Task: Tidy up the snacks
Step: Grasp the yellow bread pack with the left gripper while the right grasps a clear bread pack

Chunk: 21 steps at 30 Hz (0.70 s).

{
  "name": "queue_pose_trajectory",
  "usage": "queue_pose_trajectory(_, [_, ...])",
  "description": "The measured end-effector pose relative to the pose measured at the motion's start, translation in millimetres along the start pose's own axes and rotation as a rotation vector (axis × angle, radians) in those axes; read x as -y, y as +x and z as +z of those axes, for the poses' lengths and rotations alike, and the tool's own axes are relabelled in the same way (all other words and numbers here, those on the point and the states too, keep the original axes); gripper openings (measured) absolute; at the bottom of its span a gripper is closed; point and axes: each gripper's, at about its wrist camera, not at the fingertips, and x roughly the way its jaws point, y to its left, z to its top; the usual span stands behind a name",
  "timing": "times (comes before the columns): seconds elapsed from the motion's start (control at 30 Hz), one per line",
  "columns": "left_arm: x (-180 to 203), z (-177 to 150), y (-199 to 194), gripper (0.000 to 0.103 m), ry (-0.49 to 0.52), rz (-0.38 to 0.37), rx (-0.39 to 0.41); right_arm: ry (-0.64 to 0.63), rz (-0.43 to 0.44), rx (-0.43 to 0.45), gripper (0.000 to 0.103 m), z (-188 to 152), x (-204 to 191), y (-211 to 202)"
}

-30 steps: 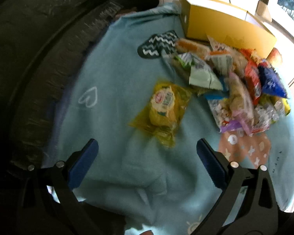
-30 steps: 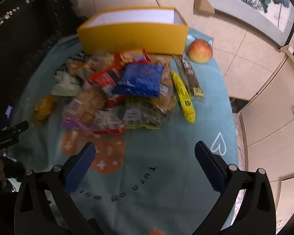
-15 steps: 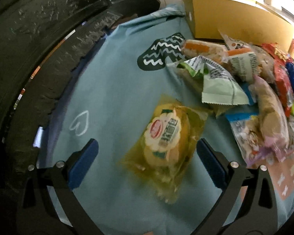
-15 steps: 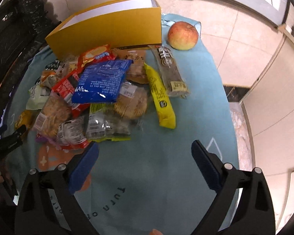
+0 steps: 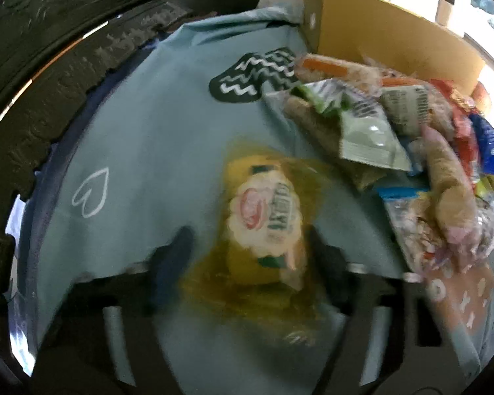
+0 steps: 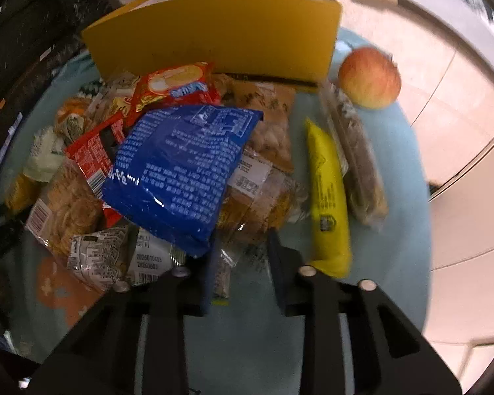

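Left gripper (image 5: 250,247): the fingers bracket a yellow cake packet (image 5: 263,217) lying on the light-blue cloth (image 5: 154,151). Motion blur hides the contact surfaces, so whether the jaws clamp the packet cannot be determined.

Right gripper (image 6: 238,263): the jaws are drawn close together around a clear wrapper edge (image 6: 243,250) at the near side of the snack pile. The wrapper's contents are hard to make out, and the grip itself cannot be confirmed.

A blue packet (image 6: 181,171) lies on top of the pile. A yellow stick pack (image 6: 327,200) lies beside it. The yellow box (image 6: 214,33) stands behind the pile; its interior is hidden. An apple (image 6: 369,77) rests right of the box.
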Motion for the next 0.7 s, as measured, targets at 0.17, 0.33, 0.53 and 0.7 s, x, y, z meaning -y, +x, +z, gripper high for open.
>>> queue_pose_trajectory(0.17, [-3,-4,-12,0.046,-0.034,-0.078,-0.011,0.085,0.097,-0.004,0.004,-8,15,-15])
queue_pose_trajectory(0.33, [1,-5,-37,0.045,-0.010,-0.126,0.041,0.105,0.159,0.033,0.000,-22,23,-45])
queue_pose_trajectory(0.53, [-3,-1,-44,0.045,-0.016,-0.134,0.052,0.152,0.181,0.030,0.000,-42,27,-59])
queue_pose_trajectory(0.7, [-5,-4,-45,0.045,-0.011,-0.125,0.040,0.193,0.175,0.033,0.043,-34,30,-52])
